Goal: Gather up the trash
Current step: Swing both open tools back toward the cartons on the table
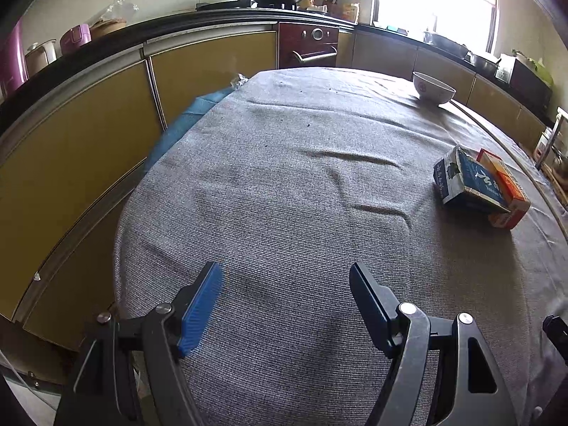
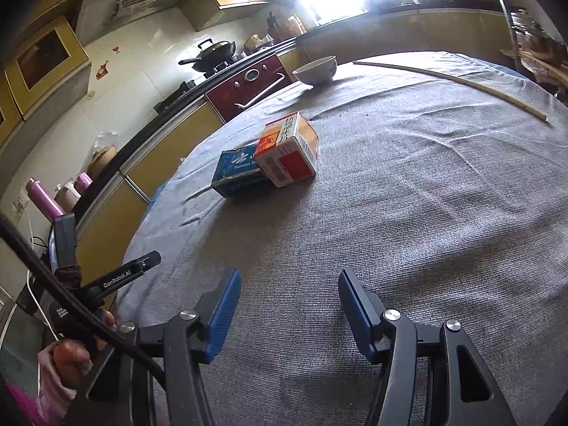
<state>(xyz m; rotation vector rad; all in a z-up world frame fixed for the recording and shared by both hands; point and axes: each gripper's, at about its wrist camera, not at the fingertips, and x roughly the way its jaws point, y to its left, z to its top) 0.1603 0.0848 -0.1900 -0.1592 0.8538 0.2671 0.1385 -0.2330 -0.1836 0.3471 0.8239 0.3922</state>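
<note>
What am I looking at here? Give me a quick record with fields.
Place: kitchen
Surface: table under grey cloth
Trash: blue box and orange box, touching, lying flat
Also on table: white bowl, long pale stick
Left gripper: open, empty
Right gripper: open, empty, boxes ahead of it

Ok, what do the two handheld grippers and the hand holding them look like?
Both the left gripper and right gripper have black linkage arms with silver pivot bolts and ribbed blue pads. In the right wrist view, a black part reads GenRobot.AI, a black cable crosses it, and a pink sleeve shows.
</note>
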